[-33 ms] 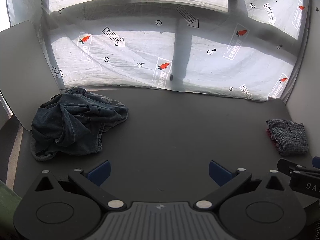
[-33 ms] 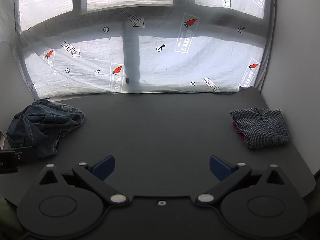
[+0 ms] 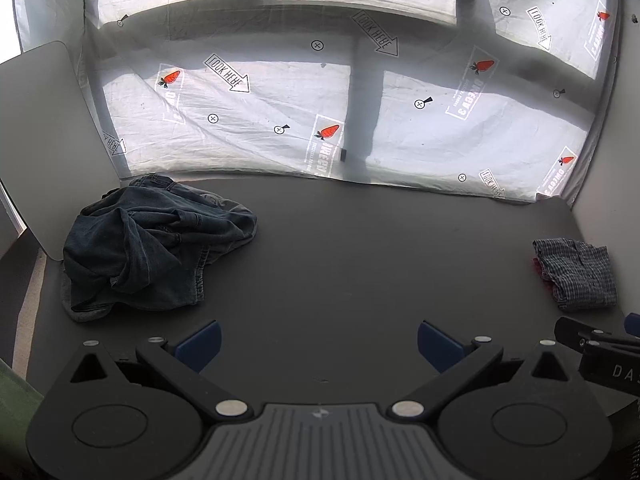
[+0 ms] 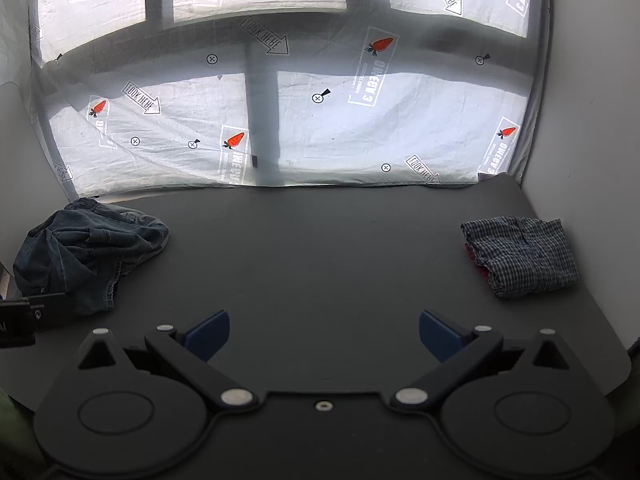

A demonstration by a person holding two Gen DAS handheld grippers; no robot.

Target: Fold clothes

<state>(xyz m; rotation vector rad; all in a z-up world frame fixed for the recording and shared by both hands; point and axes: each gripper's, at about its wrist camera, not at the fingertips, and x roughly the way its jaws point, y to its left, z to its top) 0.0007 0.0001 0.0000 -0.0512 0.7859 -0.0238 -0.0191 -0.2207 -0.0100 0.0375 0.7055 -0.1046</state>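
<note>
A crumpled dark blue denim garment (image 3: 152,244) lies in a heap at the table's left rear; it also shows in the right wrist view (image 4: 86,250). A folded blue checked garment (image 3: 576,274) on top of something red lies at the right edge, also in the right wrist view (image 4: 524,256). My left gripper (image 3: 318,340) is open and empty above the table's front middle. My right gripper (image 4: 324,334) is open and empty, level with it and to its right. Each gripper's body shows at the edge of the other's view.
The dark grey table (image 3: 360,248) is backed by a white printed sheet (image 3: 400,128) over a window. White walls close the right side (image 4: 592,160). A grey rounded panel (image 3: 44,140) leans at the left. The table's right front corner (image 4: 616,356) curves off.
</note>
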